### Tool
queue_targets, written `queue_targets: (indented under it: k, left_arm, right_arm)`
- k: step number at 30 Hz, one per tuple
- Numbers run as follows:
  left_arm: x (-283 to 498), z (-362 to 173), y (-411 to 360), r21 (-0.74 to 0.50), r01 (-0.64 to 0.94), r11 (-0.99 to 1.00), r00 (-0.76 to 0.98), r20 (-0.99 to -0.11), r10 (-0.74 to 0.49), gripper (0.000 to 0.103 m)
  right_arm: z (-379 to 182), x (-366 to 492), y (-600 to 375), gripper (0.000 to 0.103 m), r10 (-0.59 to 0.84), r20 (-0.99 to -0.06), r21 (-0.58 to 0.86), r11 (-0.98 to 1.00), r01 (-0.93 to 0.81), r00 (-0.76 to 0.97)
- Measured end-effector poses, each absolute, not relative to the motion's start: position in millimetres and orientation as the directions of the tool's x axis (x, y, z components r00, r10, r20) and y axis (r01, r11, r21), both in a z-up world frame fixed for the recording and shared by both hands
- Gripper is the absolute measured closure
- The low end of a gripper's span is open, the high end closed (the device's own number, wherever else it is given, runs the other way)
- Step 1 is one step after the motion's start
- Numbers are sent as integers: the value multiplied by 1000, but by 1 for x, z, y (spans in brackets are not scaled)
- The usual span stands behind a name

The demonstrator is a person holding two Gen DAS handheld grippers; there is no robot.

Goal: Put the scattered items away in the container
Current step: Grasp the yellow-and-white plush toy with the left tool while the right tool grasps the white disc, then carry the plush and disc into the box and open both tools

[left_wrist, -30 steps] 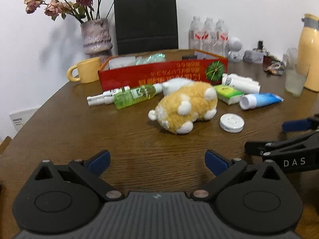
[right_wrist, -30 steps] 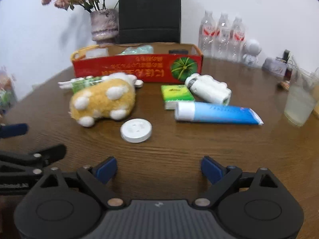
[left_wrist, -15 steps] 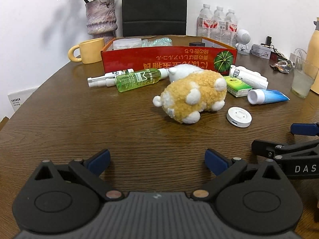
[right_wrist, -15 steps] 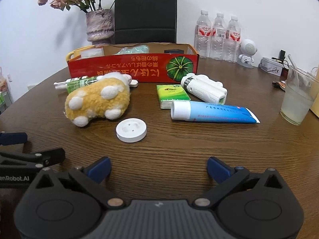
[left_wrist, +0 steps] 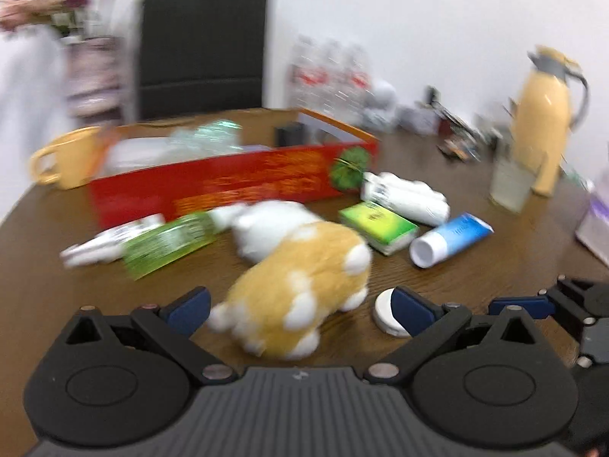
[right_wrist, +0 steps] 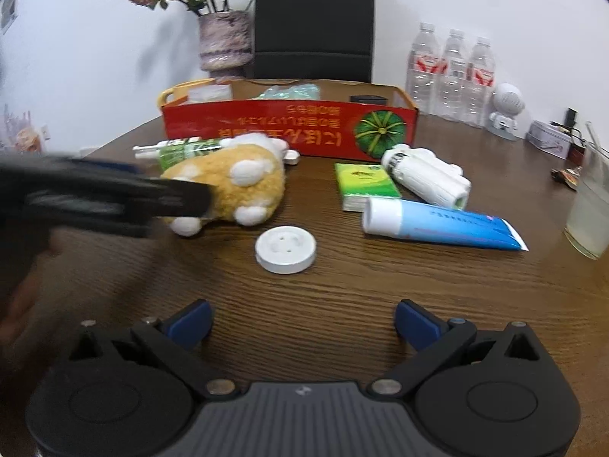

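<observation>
The left gripper (left_wrist: 300, 306) is wide open, its fingers on both sides of the plush toy (left_wrist: 300, 285), holding nothing. The right gripper (right_wrist: 302, 321) is also wide open and empty above the table (right_wrist: 342, 304). The red box (right_wrist: 289, 122) behind contains packets.

Plush toy (left_wrist: 300, 285) fills open left gripper (left_wrist: 300, 306) gap.

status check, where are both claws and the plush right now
Left claw open, straddling the plush, not closed. Right claw open, empty, over bare table. Box behind plush; white disc close beside it.
</observation>
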State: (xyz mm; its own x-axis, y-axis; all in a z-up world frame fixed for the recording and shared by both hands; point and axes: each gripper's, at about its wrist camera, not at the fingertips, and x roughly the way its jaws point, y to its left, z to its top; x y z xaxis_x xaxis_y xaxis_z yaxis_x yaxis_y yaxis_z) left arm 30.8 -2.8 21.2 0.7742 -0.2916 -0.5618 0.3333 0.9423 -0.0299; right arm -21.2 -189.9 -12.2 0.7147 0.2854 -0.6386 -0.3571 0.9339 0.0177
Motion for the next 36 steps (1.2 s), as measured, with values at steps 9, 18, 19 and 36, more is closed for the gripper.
queue_targets:
  k: [9,18,19,36]
  left_arm:
    - [-3,21,13,4,193,981,799,-582,-154,46]
    - [-11,18,17,-23,204,979,777,-605,-176,13]
    - [-8,17,17,-25,205,978,774,-608,-178,24]
    - [154,95,33,-6,150,989,800,-588,-125,55]
  right_arm:
    - [-11,-7,-183,0,297,-639,21,929,-370,710]
    - [-6,22,-167,65,324,-613,18,918,-397,721]
    - [-5,21,-168,65,319,-614,16,919,-393,722]
    - [104,88,-196,65,350,-465,-14,915,-402,813]
